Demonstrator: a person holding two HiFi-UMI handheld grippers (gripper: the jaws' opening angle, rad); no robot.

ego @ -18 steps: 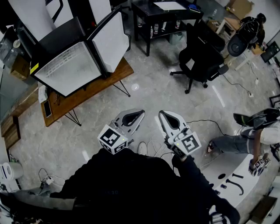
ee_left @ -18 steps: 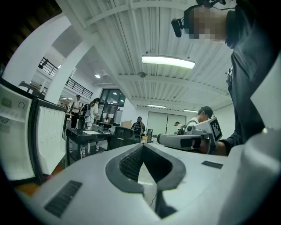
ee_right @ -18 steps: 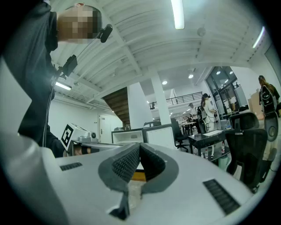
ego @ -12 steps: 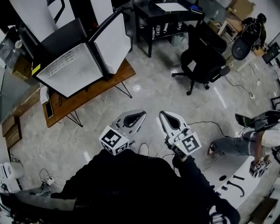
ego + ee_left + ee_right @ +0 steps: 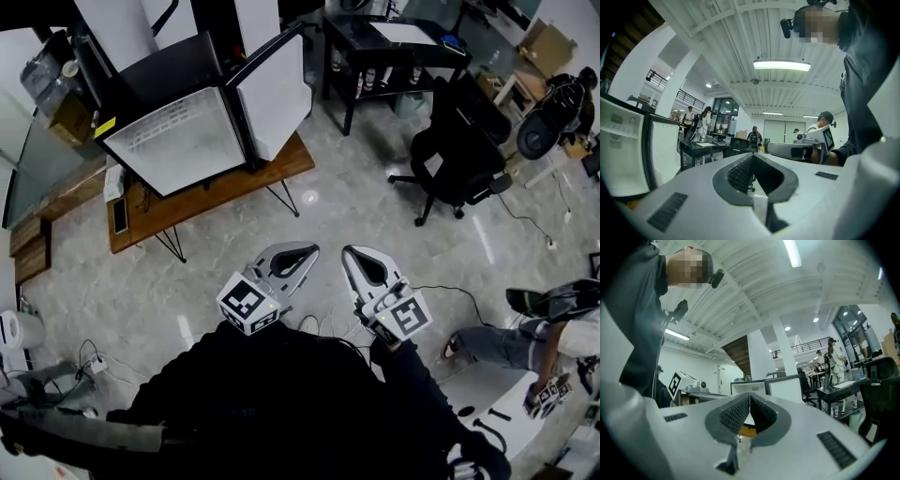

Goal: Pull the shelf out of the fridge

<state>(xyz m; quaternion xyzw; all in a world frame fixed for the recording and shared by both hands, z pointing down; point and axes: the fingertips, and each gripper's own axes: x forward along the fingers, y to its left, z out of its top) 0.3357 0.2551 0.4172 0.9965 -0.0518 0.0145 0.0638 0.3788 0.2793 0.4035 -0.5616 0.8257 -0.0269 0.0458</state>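
I hold left claw (image 5: 307, 251) and right claw (image 5: 351, 253) shut, empty, level, side by side above the floor, fridge (image 5: 178, 141) open on wooden surface (image 5: 225, 186) well ahead, shelf (image 5: 159, 131) inside it

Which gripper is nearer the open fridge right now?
Left. The left gripper hangs over the floor, short of the fridge; the right gripper is beside it, on the side farther from the fridge. Neither touches it.

We see a black fridge (image 5: 183, 122) with a white inside, a brown wooden desk (image 5: 216, 194) and a grey marbled floor (image 5: 366, 202).
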